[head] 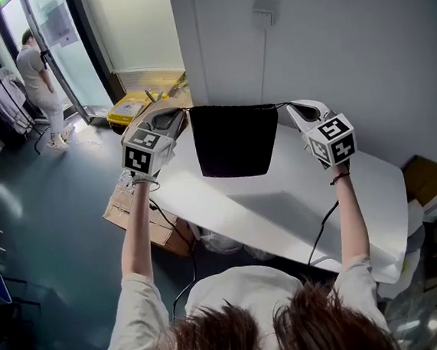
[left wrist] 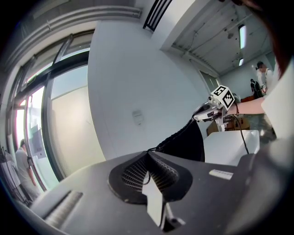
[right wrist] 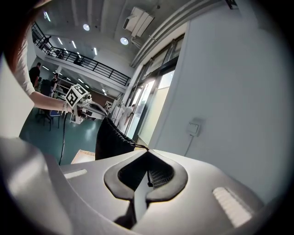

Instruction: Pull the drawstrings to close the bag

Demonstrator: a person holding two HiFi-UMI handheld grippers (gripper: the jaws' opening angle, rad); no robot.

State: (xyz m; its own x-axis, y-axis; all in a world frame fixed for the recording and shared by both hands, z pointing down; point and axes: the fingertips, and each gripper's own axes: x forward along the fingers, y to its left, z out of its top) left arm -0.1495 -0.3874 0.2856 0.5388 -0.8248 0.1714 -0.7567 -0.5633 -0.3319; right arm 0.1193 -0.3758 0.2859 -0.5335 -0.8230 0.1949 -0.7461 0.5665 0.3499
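The bag [head: 234,142] hangs above the table [head: 299,209] at twelve o'clock, with the left gripper [head: 182,117] at its nine and the right gripper [head: 289,107] at its three, each pinching a drawstring [left wrist: 151,149]; the closing pull looks under way, and next the hands must spread wider.

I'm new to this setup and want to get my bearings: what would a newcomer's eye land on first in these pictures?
A black bag hangs in the air at the middle of the head view, above a white table. It is strung between the left claw and the right claw, each shut on one of its drawstrings. The black-and-white marker cubes on both grippers stand out too.
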